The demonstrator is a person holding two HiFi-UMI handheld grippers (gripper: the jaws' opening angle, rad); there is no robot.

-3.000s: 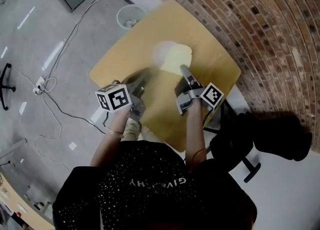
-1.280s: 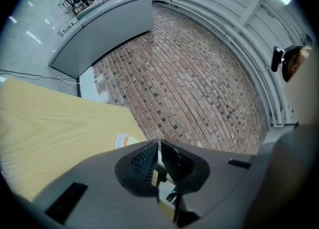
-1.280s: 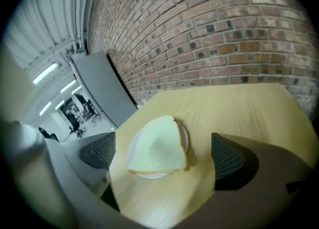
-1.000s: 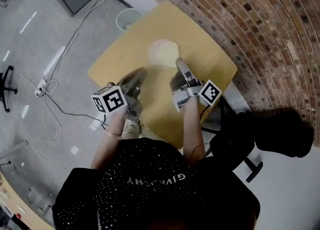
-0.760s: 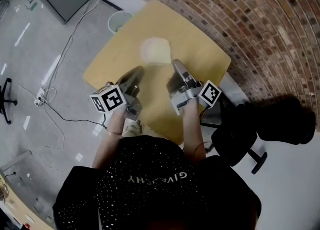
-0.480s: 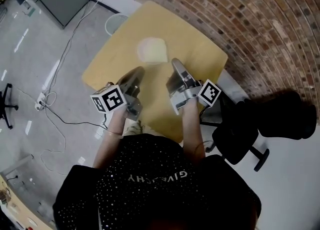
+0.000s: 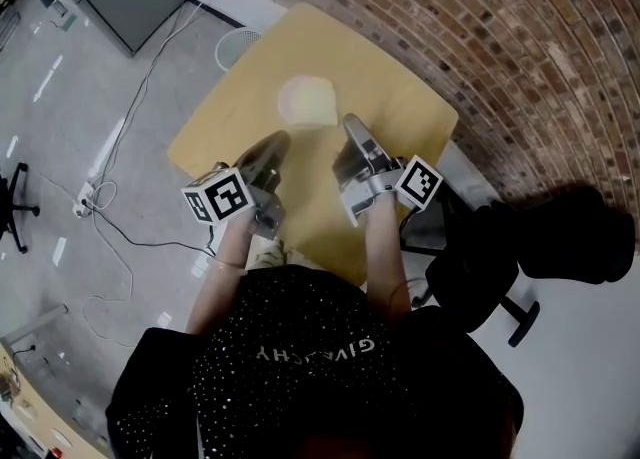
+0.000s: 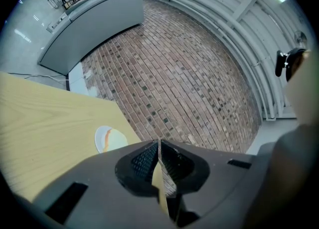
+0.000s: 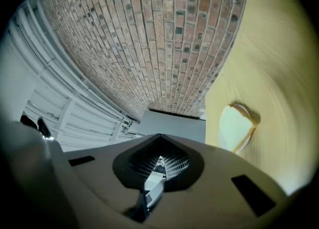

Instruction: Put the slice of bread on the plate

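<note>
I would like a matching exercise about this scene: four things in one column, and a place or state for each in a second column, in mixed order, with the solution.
Things:
1. slice of bread
2. wastebasket
3. chair
4. right tongs

Places or states:
A. black, on the floor at the right of the table in the head view
B. shut and empty, above the table
C. lying on the plate
D. white, on the floor past the table's far left edge

Pairs: 1-C, 2-D, 3-A, 4-B.
</note>
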